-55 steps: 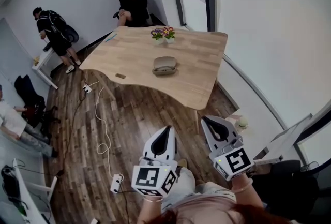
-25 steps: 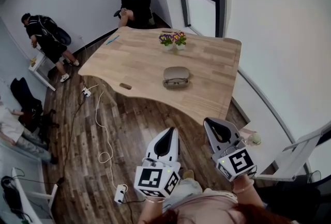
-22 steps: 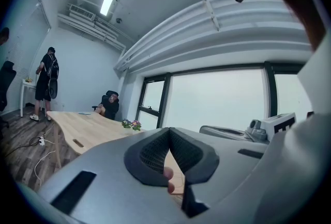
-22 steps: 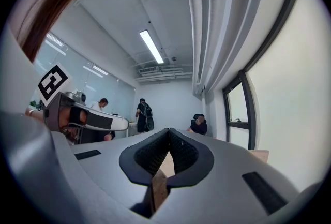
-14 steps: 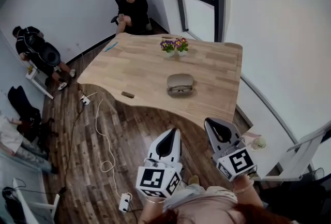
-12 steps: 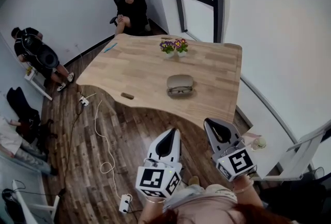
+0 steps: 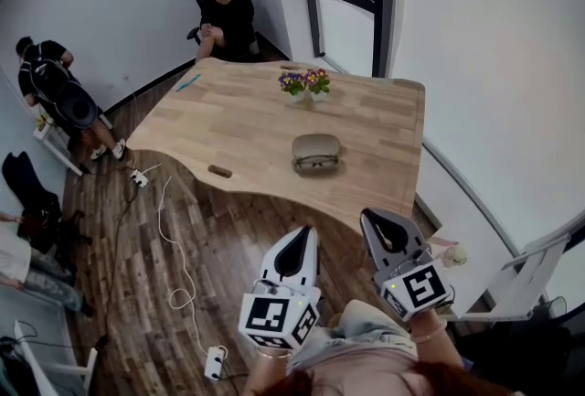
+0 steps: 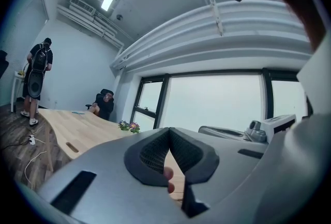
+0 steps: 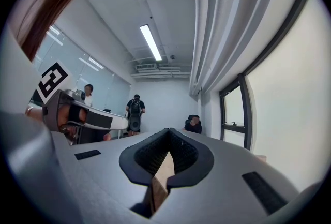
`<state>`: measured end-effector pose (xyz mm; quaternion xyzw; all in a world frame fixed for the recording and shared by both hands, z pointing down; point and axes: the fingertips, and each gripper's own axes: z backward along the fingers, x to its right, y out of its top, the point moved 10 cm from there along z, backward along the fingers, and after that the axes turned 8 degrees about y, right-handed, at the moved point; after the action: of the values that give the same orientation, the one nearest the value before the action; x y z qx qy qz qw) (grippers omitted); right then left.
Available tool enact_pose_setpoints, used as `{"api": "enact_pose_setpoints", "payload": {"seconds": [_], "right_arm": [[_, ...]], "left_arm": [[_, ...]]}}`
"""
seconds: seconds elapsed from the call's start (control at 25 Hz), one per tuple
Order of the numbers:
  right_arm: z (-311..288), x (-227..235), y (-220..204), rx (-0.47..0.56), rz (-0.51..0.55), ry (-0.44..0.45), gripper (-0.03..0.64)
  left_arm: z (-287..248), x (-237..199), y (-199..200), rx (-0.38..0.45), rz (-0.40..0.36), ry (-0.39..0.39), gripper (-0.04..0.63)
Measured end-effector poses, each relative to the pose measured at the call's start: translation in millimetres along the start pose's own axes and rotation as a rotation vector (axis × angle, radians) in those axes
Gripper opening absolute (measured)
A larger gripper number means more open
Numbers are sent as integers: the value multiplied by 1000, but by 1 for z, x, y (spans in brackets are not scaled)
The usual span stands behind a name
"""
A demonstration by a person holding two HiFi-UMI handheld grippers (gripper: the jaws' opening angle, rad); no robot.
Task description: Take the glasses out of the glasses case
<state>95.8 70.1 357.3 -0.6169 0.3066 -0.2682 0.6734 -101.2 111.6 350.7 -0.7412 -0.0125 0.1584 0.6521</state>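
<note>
Both sets of fingers (image 8: 154, 154) are pressed together on nothing, likely because the left gripper (image 7: 300, 233) and right gripper (image 7: 367, 218) hang over the floor (image 7: 183, 230), well apart from the glasses case (image 7: 316, 152). It lies near the front edge of the counter (image 7: 238, 124), bare wood either side, flowers (image 7: 306, 81) beyond, so a reach from the front looks unobstructed.

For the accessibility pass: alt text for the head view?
Looking down, a person holds the left gripper and right gripper, both shut and empty, above a wood floor, short of a wooden table. A glasses case lies on the table near potted flowers; other people are across the room.
</note>
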Motion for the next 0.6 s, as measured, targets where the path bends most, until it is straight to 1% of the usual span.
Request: {"api": "enact_pose_setpoints", "payload": {"seconds": [0.24, 0.6], "right_arm": [[-8, 3, -4, -3, -1, 5, 1], [-33, 23, -11, 4, -7, 11, 1]], "left_arm": [[-6, -5, -2, 1, 4, 1, 2], [-34, -17, 5, 12, -14, 5, 2]]}}
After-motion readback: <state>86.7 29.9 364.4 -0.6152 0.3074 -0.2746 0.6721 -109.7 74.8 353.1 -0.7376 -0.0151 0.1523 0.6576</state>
